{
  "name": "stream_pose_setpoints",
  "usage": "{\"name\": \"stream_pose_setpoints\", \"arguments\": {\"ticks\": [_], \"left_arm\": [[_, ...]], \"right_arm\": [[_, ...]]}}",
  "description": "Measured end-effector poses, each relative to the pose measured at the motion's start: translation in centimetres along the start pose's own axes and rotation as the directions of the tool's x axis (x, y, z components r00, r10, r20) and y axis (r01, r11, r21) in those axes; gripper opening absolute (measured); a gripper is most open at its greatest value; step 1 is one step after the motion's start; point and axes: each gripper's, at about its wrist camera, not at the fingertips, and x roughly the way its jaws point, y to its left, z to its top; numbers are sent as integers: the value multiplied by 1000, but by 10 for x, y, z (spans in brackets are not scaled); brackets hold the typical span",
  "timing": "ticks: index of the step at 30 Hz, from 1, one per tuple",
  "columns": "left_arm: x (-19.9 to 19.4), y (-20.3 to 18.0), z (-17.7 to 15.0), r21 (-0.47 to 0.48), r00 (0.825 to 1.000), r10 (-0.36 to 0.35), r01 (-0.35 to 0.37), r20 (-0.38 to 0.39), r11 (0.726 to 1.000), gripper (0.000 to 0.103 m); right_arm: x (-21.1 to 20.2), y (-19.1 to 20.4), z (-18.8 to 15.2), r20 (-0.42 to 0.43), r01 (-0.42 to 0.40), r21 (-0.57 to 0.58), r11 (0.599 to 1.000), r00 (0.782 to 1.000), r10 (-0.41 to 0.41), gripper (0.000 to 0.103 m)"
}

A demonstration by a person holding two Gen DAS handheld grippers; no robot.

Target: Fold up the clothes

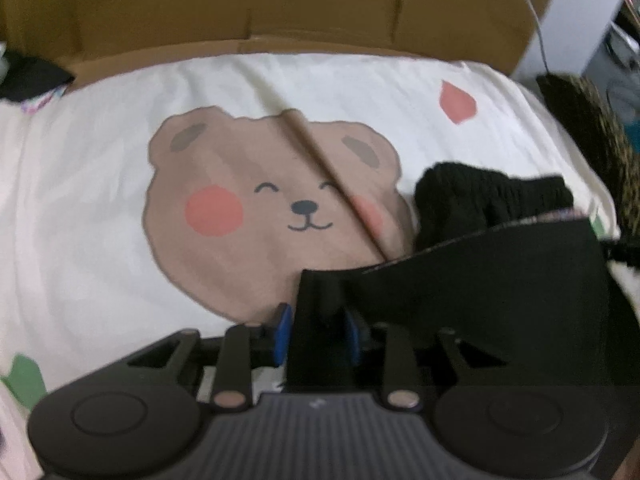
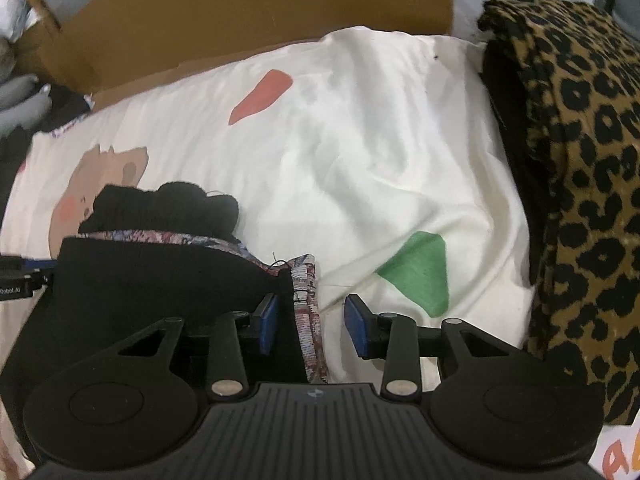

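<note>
Black garment (image 2: 132, 280) with multicoloured woven trim – cream sheet (image 1: 100, 208) printed with a brown bear – leopard-print cloth (image 2: 580, 160).

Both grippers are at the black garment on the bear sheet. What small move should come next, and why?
Probably lift both grippers clear. The right gripper is open, with the black garment and its patterned trim loose between the pads. The left gripper also looks parted around the cloth, which lies on the bear sheet.
</note>
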Motion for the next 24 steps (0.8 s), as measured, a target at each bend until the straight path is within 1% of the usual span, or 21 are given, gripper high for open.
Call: {"name": "stream_pose_setpoints", "arguments": {"ticks": [1, 4, 5, 6, 7, 8, 9, 10, 12, 14, 16, 20, 24], "left_arm": [[1, -2, 1, 10, 1000, 4, -4, -2, 1000, 30], [3, -2, 3, 3, 1000, 0, 0, -10, 1000, 30], [3, -2, 3, 7, 1000, -1, 1, -10, 1000, 30], [3, -2, 3, 12, 1000, -1, 2, -10, 1000, 30], [2, -2, 3, 16, 1000, -2, 2, -9, 1000, 28], [2, -2, 3, 13, 1000, -8, 8, -9, 1000, 25], [1, -1, 3, 12, 1000, -25, 25, -9, 1000, 15], [0, 0, 3, 6, 999, -32, 32, -4, 999, 9], [-4, 3, 3, -7, 999, -46, 46, 5, 999, 7], [-13, 9, 3, -28, 999, -45, 46, 31, 999, 7], [-24, 16, 4, -53, 997, -49, 52, 57, 997, 7], [-46, 22, 6, -95, 992, -73, 83, 103, 992, 7], [-60, 17, 10, -93, 988, -83, 96, 133, 991, 7]], "right_arm": [[1, 3, 0, 3, 6, -18, 1000, 1000, -6, 43], [3, 10, -2, 10, 14, -68, 998, 1000, -14, 36], [3, 11, -2, 10, 6, -68, 998, 1000, -5, 29], [3, 11, -2, 11, -3, -67, 998, 1000, 3, 17], [2, 11, -2, 10, -11, -61, 998, 1000, 11, 14], [1, 11, -2, 11, -15, -54, 998, 1000, 15, 9], [0, 10, -2, 14, -17, -49, 999, 1000, 18, 6], [-3, 8, -2, 20, -23, -36, 999, 1000, 24, 5], [-13, 3, -2, 36, -37, 2, 999, 999, 37, 4], [-26, -3, -3, 59, -47, 31, 998, 997, 45, 4], [-41, -10, -6, 87, -40, 57, 998, 996, 35, 3], [-66, -27, -11, 121, -85, 142, 986, 990, 68, 3], [-80, -27, -17, 144, -93, 150, 984, 987, 72, 3]]}}
